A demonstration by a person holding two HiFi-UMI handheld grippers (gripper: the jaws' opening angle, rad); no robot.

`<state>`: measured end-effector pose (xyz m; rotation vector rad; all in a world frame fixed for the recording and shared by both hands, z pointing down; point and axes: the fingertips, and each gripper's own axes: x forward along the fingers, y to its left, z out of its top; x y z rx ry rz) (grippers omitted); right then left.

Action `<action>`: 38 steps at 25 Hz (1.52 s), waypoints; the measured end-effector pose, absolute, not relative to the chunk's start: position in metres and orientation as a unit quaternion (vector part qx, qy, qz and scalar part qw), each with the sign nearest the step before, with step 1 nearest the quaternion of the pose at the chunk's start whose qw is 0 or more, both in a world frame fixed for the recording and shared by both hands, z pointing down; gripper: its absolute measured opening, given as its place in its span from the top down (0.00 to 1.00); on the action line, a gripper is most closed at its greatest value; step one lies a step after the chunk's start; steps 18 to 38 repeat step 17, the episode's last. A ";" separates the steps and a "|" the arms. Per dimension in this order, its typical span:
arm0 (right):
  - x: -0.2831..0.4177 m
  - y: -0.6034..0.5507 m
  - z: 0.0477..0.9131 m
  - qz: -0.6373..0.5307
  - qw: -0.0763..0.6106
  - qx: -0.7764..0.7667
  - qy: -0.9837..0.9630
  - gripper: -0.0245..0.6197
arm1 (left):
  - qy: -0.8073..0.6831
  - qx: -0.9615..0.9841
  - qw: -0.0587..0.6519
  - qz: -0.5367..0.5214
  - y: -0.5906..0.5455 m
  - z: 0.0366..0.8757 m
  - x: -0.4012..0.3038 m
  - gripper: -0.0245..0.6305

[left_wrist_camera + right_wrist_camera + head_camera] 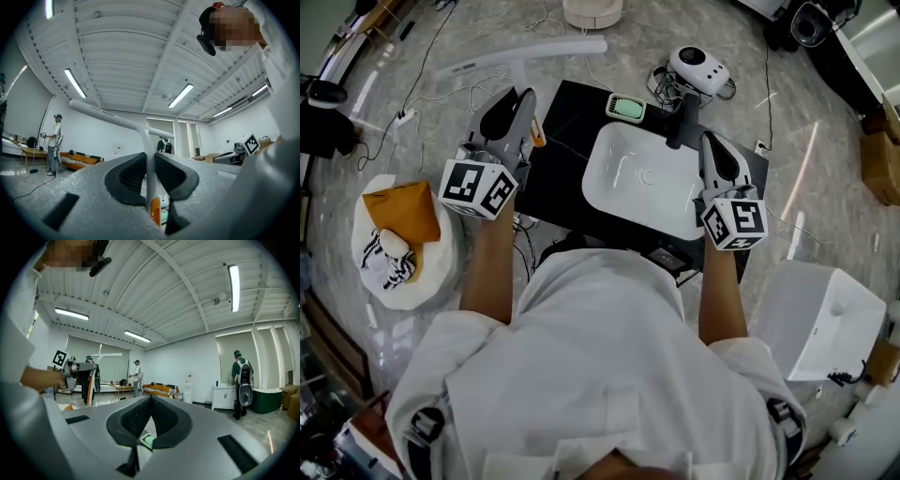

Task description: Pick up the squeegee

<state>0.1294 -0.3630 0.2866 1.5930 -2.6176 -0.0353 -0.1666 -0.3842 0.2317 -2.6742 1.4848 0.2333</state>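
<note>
Inside left gripper (151, 164), squeegee (119, 121) handle mostly hidden.

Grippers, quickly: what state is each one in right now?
Left gripper: shut on the squeegee.
Right gripper: shut, holding nothing.

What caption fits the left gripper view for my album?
Left tool gripping the white squeegee by its handle, ceiling behind.

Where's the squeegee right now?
The squeegee is clamped in the left gripper, at the head view's upper left, left of the white sink.
</note>
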 end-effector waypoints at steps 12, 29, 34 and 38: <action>0.117 -0.377 0.295 0.001 0.034 0.510 -0.859 0.94 | 0.487 -0.871 0.021 0.066 -0.394 0.246 -0.174 0.85; 0.109 -0.382 0.300 0.004 0.034 0.504 -0.863 0.94 | 0.487 -0.871 0.011 0.062 -0.395 0.258 -0.180 0.85; 0.109 -0.382 0.300 0.004 0.034 0.504 -0.863 0.94 | 0.487 -0.871 0.011 0.062 -0.395 0.258 -0.180 0.85; 0.109 -0.382 0.300 0.004 0.034 0.504 -0.863 0.94 | 0.487 -0.871 0.011 0.062 -0.395 0.258 -0.180 0.85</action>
